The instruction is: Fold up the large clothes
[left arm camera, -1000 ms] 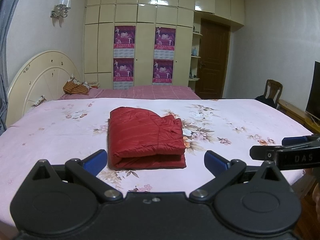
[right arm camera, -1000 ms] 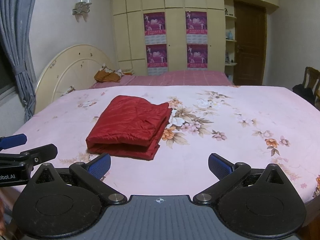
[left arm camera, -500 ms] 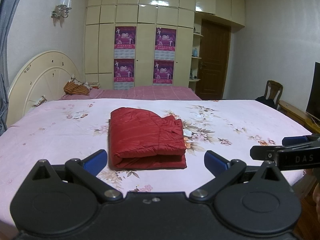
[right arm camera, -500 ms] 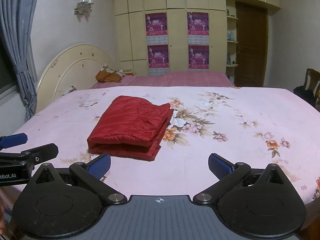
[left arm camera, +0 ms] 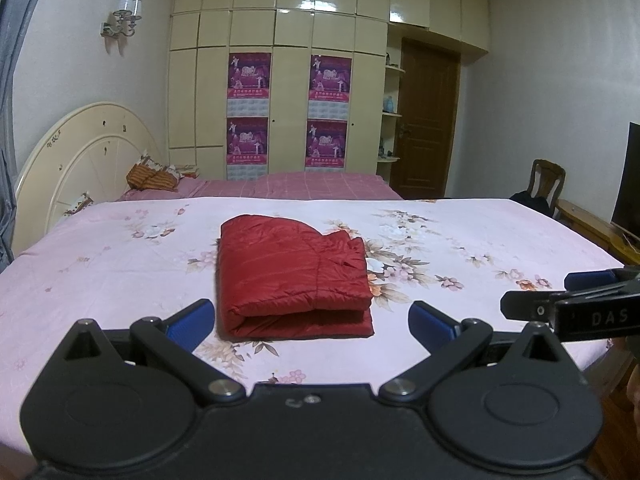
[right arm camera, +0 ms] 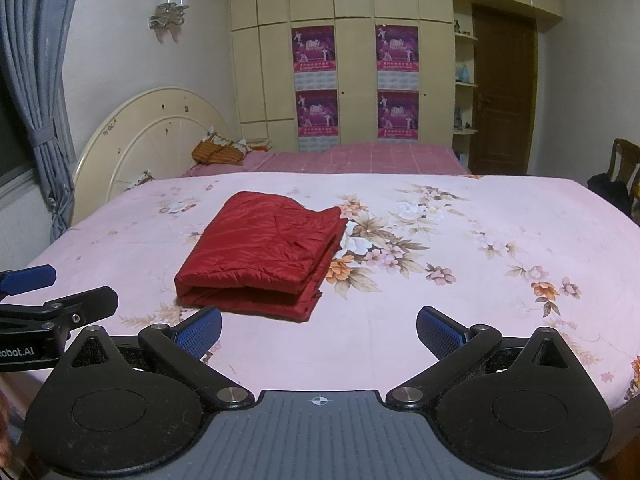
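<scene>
A red quilted jacket (left arm camera: 290, 274) (right arm camera: 264, 248) lies folded into a flat rectangle on the pink floral bed sheet (left arm camera: 460, 240) (right arm camera: 460, 240). My left gripper (left arm camera: 311, 320) hovers open just short of the jacket's near edge, holding nothing. To the jacket's right, my right gripper (right arm camera: 318, 330) also stands open and empty, near the bed's front edge. Each gripper shows at the side of the other's view: the right one (left arm camera: 568, 300) at the left view's right edge, the left one (right arm camera: 52, 296) at the right view's left edge.
A cream round headboard (left arm camera: 84, 160) stands at the bed's left end with a striped pillow (left arm camera: 154, 178). Cream wardrobes with purple posters (left arm camera: 248, 112), a brown door (left arm camera: 428, 120), a wooden chair (left arm camera: 546, 184) and a dark screen (left arm camera: 631, 180) ring the bed. Curtains (right arm camera: 36, 100) hang left.
Both views have shifted very slightly; the jacket stays folded in place and both grippers remain open.
</scene>
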